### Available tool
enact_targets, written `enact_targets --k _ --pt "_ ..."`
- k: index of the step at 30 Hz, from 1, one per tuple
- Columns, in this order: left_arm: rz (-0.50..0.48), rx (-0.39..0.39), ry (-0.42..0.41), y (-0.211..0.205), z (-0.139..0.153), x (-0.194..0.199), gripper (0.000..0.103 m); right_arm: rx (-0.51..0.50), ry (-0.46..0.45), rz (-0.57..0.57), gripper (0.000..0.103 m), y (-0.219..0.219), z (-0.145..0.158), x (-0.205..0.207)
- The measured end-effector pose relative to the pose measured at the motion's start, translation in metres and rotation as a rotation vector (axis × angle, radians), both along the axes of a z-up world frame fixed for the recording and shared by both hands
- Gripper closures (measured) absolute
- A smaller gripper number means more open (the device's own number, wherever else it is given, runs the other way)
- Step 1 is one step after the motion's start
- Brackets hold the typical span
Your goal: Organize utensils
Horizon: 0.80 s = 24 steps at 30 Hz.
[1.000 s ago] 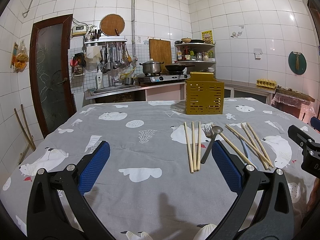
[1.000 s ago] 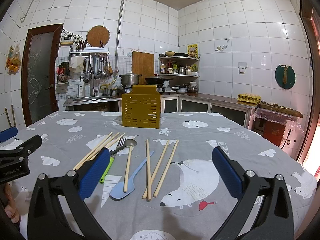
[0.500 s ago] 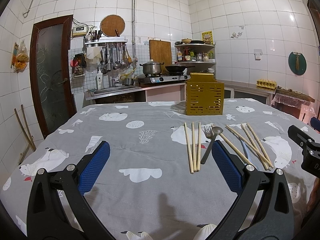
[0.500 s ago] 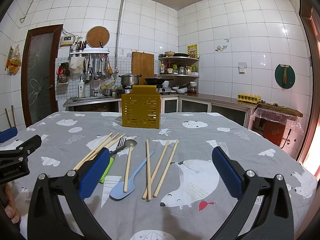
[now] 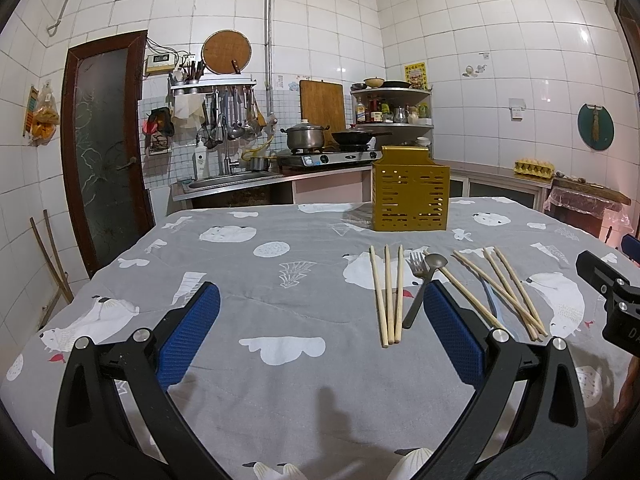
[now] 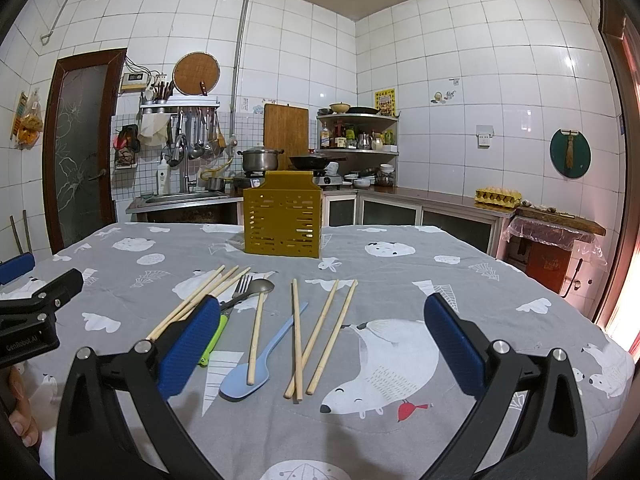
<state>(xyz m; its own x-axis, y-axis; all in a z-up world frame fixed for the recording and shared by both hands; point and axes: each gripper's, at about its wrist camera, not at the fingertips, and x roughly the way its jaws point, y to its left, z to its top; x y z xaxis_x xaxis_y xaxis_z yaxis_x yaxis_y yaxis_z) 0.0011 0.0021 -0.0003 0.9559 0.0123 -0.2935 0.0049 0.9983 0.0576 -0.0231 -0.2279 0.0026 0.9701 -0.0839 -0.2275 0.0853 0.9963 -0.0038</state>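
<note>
A yellow slotted utensil holder stands upright at the far side of the table. In front of it lie several wooden chopsticks, a fork, a metal spoon and a light blue spoon. A green handle shows beside my right gripper's left finger. My left gripper hangs open above the cloth, left of the utensils. My right gripper is open too, with the chopsticks and spoons between its fingers but untouched.
The table wears a grey cloth with white animal prints. Behind it run a counter with a sink, a stove with a pot and corner shelves. A brown door stands at the left.
</note>
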Motion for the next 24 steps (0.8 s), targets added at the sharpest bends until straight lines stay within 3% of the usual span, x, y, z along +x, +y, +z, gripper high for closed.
enact_targets --k 14,21,24 --pt "-0.017 0.007 0.075 -0.003 0.008 0.020 0.005 0.060 0.074 0.030 0.004 0.000 0.014 0.019" --pt "-0.057 0.001 0.150 0.000 0.029 0.078 0.005 0.067 0.153 -0.012 0.004 -0.014 0.032 0.072" --pt "-0.077 0.008 0.196 -0.002 0.033 0.113 0.005 0.105 0.243 -0.012 0.004 -0.023 0.027 0.108"
